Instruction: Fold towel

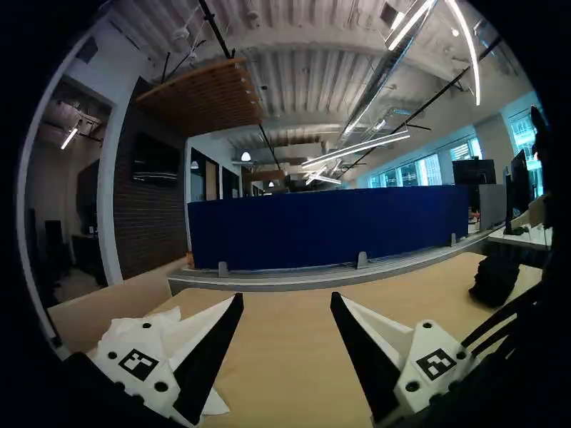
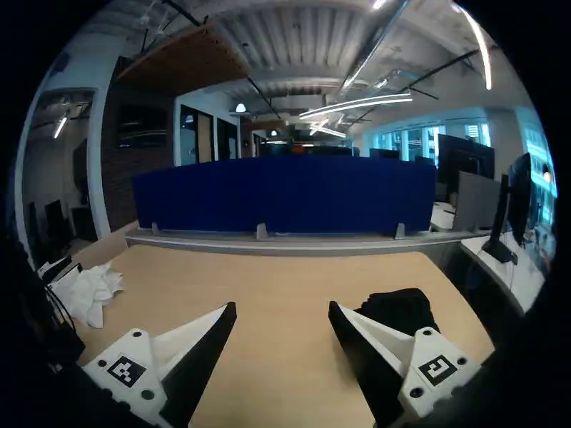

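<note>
We look out from the left gripper view low over the wooden surface (image 1: 285, 371), forward between the fingers of the left claw (image 1: 286, 295) toward the blue divider (image 1: 328, 225) at the far edge, with the white cloth (image 1: 121, 327) close at lower left and the black cloth (image 1: 494, 278) well off to the right. In the right gripper view we face the same divider just as low, along the right claw (image 2: 282, 305) but from farther right, so the black cloth lies just beside its right finger and the white cloth far to the left. Both views share the surface, the divider, the two cloths and the ceiling lights (image 1: 357, 150).
</note>
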Available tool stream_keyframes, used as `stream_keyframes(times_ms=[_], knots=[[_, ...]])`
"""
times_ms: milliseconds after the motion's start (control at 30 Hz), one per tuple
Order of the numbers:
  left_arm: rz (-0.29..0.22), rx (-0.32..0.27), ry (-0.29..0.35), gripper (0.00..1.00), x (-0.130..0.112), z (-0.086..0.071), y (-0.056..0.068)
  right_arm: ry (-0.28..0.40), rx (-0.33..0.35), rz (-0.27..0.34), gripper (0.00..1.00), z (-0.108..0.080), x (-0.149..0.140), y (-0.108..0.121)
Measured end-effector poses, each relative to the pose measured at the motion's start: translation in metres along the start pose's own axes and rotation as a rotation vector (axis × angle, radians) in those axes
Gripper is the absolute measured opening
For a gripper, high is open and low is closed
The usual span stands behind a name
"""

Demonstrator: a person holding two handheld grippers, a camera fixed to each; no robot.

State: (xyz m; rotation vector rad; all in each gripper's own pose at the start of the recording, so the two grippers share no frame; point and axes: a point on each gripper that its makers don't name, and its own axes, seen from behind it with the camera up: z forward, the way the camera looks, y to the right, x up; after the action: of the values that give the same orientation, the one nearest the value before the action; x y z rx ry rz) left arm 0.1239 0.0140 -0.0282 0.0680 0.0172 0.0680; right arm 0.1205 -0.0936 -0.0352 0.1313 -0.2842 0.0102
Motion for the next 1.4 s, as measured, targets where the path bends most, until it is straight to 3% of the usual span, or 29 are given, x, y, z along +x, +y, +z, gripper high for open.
stream_keyframes(times_ms=[267, 867, 1400], knots=[[-0.019, 0.013, 0.022, 0.90, -0.035, 0.006, -0.013, 0.004, 0.009, -0.023, 1.00, 0.011, -0.004, -0.011], [-0.016, -0.023, 0.015, 0.90, -0.096, 0.019, -0.003, 0.021, -0.007, -0.034, 1.00, 0.029, -0.014, -0.011], [-0.060, -0.008, -0.021, 0.90, -0.107, 0.025, -0.008, 0.019, -0.011, -0.049, 1.00, 0.035, -0.009, -0.009]])
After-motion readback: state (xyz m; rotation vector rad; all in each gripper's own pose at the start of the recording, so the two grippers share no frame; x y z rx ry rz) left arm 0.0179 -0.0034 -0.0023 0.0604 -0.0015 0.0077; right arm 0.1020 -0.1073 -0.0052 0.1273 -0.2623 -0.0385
